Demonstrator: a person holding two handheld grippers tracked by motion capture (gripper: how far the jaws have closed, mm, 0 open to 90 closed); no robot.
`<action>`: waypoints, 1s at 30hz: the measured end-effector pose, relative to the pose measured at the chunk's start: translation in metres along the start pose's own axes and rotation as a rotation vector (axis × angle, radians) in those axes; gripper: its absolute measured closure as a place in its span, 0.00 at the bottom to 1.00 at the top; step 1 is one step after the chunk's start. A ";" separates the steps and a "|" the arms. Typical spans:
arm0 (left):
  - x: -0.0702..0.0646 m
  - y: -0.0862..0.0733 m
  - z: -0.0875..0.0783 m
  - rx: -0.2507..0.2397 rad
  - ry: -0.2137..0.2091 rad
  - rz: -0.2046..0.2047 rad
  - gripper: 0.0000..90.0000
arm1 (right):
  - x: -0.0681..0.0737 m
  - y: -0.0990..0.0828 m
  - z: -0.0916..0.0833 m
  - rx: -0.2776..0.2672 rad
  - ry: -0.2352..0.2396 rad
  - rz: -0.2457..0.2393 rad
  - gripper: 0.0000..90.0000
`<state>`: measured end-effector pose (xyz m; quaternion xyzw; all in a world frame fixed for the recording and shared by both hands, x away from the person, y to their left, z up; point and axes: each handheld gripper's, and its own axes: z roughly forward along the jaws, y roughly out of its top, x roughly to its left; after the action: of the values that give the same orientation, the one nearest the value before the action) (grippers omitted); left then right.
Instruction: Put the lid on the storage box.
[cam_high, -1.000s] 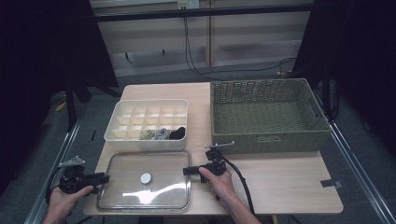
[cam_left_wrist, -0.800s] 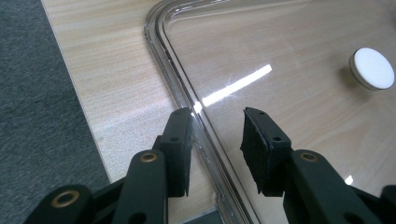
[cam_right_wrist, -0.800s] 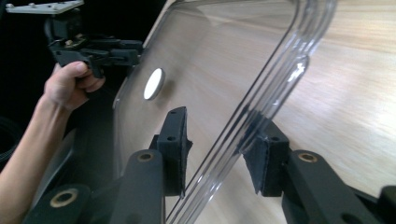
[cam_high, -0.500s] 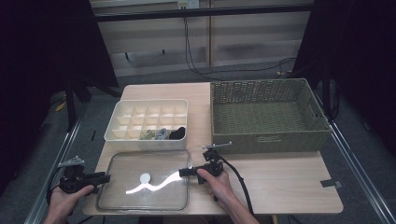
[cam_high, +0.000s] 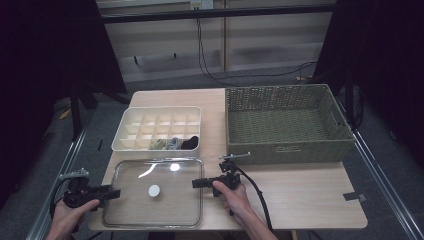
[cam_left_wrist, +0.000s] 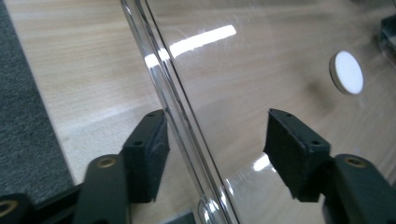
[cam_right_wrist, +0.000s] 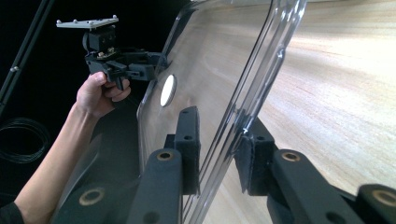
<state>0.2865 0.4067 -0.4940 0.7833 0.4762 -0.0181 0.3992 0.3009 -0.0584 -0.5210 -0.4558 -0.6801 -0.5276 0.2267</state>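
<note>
The clear lid (cam_high: 152, 192) lies flat at the table's (cam_high: 300, 195) near edge; stiff, light, slick, so grip its rim; left gripper (cam_left_wrist: 212, 154) spread astride the rim; right gripper (cam_right_wrist: 217, 154) likewise, not yet clamped

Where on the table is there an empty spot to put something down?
Bare wood lies right of the right gripper, in front of the wicker basket, out to the tape near the edge. A thin strip runs behind the divided box. The left side is crowded: box at the back, clear lid in front.
</note>
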 end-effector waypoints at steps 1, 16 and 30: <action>0.000 0.000 0.000 0.000 0.000 0.000 0.42 | 0.000 0.000 0.000 -0.005 -0.008 -0.005 0.81; -0.004 -0.006 -0.002 -0.002 -0.035 -0.039 0.44 | 0.005 0.003 0.001 -0.006 -0.051 -0.041 0.80; -0.004 0.000 -0.004 -0.047 -0.023 -0.032 0.52 | 0.013 0.009 0.000 -0.007 -0.139 -0.068 0.75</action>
<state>0.2823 0.4062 -0.4898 0.7657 0.4842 -0.0223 0.4227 0.3024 -0.0533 -0.5060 -0.4687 -0.7075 -0.5044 0.1595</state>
